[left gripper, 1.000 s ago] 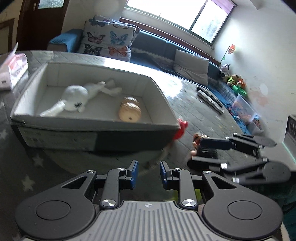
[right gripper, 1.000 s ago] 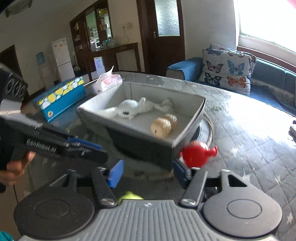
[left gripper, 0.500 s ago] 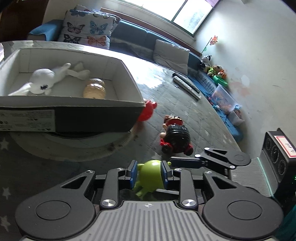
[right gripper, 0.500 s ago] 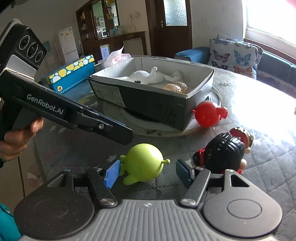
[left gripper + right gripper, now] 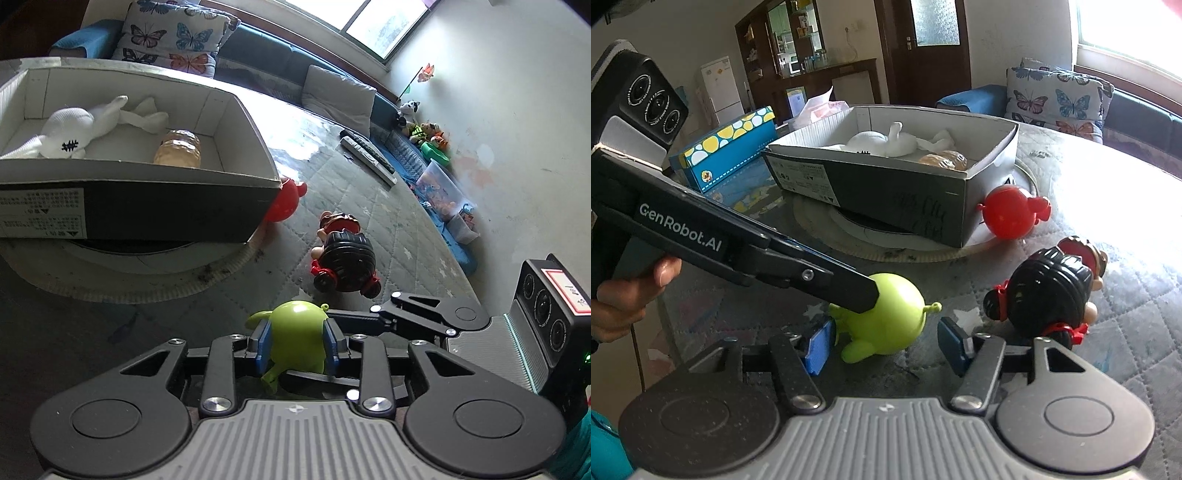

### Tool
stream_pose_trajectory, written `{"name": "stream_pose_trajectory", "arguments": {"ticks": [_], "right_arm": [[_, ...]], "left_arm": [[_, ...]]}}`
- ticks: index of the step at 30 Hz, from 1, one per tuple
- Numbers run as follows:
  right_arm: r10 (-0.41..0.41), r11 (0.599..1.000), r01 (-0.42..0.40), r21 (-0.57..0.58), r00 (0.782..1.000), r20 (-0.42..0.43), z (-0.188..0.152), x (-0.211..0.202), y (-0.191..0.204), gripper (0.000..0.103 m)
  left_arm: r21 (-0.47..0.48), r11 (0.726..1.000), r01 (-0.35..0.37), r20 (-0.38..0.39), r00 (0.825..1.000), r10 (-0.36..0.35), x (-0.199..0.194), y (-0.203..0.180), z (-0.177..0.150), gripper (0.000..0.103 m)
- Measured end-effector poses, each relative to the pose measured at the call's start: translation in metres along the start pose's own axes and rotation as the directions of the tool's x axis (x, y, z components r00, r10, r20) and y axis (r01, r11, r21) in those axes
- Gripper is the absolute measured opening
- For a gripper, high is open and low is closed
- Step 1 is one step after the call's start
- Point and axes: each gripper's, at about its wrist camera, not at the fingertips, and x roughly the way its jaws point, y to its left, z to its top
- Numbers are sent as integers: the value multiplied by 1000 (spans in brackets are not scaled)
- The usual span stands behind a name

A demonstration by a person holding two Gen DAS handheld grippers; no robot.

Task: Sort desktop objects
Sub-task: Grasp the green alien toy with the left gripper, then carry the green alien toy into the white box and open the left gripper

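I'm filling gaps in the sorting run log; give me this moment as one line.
left gripper: jaws opening around green toy | right gripper: closing, pads clear of it | toy: on table | box: two items inside

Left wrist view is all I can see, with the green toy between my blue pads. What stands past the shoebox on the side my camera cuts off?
Observer: A blue box with yellow and white dots stands beside the shoebox, at the end away from the red toy.
Operator: Is the right gripper around the green toy too?
Observer: Yes. The green toy lies between the right gripper jaws, which are closing; the pad nearer the black-haired doll is clear of it.
Operator: Who is holding my gripper?
Observer: A bare hand grips the handle of the left gripper, whose jaws are opening with the toy between them.
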Motion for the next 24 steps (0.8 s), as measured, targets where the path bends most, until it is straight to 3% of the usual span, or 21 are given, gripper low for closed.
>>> {"name": "stream_pose_trajectory", "arguments": {"ticks": [15, 24], "right_arm": [[-11, 1000, 10, 18, 1000, 16, 2, -1, 0, 48], [-27, 999, 28, -24, 998, 58, 22, -13, 4, 48]], "left_arm": [[-119, 990, 80, 2, 997, -81, 2, 18, -1, 36], [-123, 986, 112, 75, 992, -103, -17, 16, 11, 35]]}}
